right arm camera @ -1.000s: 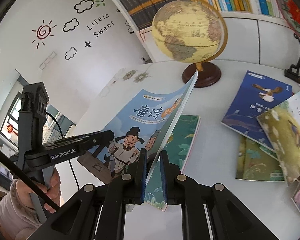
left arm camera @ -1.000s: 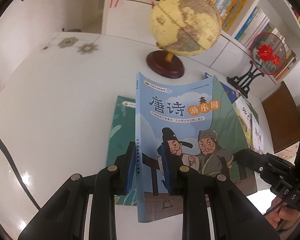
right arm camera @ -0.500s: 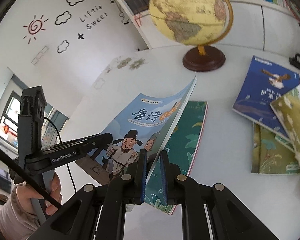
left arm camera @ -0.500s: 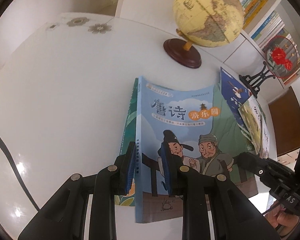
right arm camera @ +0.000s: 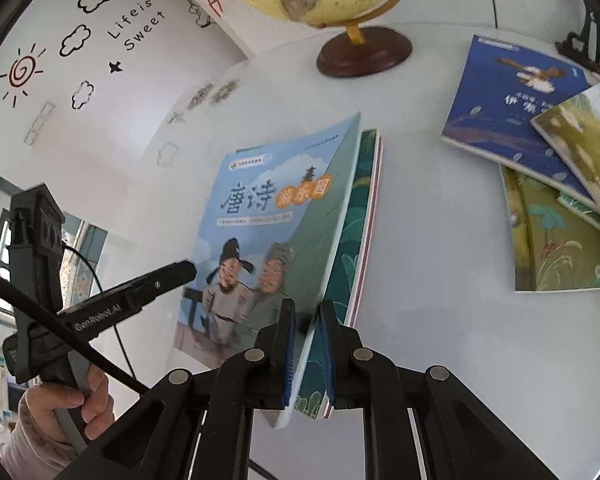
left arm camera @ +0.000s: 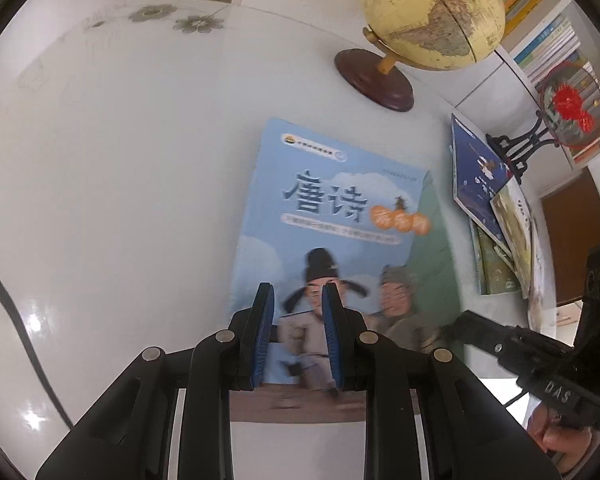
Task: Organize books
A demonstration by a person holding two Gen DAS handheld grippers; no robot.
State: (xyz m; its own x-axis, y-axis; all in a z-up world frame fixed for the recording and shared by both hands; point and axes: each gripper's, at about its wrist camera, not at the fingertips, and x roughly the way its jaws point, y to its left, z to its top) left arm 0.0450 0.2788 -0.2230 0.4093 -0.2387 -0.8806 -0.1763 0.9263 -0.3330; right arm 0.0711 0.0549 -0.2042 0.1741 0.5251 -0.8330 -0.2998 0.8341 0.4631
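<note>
I have the light-blue poetry book (right arm camera: pixel 260 240) pinched at its near edge by both tools: my right tool (right arm camera: pixel 306 344) is pressed together on the open-edge corner, my left tool (left arm camera: pixel 296 336) is nipped on the spine side. The book hangs tilted just over the green book (right arm camera: pixel 352 248) lying flat on the white counter (left arm camera: pixel 120 180); its spine side looks almost down, its open side sits higher. Whether it touches the green one yet, I cannot tell.

So the new pile is only starting, I'd say: one green book laid, the blue one about to become the second. What is left is the loose heap on my right: a dark-blue book (right arm camera: pixel 508 108), an olive one (right arm camera: pixel 580 140) overlapping it, and a yellow-green one (right arm camera: pixel 552 240) beneath, all askew. Those want carrying over and squaring up. The globe (left arm camera: pixel 432 12) stands behind, well apart from the pile. I'd judge the job under halfway done
</note>
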